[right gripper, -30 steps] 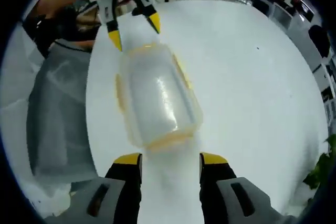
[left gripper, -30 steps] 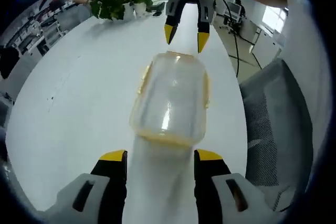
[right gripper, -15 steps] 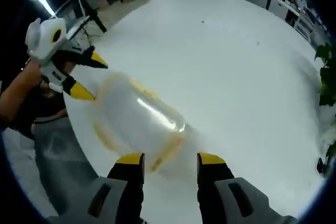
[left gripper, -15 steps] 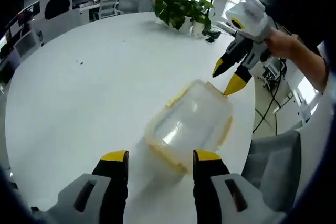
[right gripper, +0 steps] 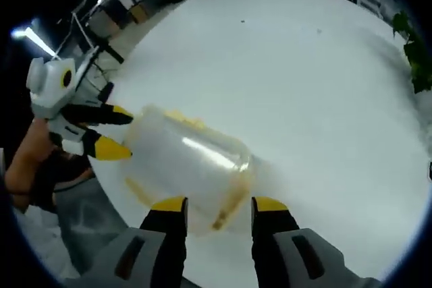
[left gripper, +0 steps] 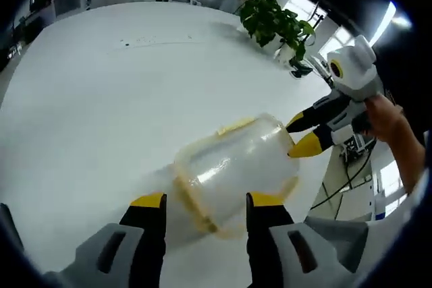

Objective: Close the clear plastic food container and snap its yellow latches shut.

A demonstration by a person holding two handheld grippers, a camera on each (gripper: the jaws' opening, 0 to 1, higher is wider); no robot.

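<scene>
White round table (left gripper: 81, 99) is carrying the clear container (left gripper: 236, 166), which is now lying turned between both grippers. Left gripper (left gripper: 202, 204) and right gripper (right gripper: 211, 204) are staying spread, pinching nothing, so yellow latches (left gripper: 236, 126) are probably still waiting

Left gripper (left gripper: 204, 202) fingers spread; right gripper (right gripper: 219, 205) fingers spread.

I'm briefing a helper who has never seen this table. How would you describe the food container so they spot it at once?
Start at the big round white table; near the edge away from the potted plant sits the clear plastic food container, with the two grippers at its opposite ends. It is the see-through rounded box with yellow latches along its rim.
</scene>
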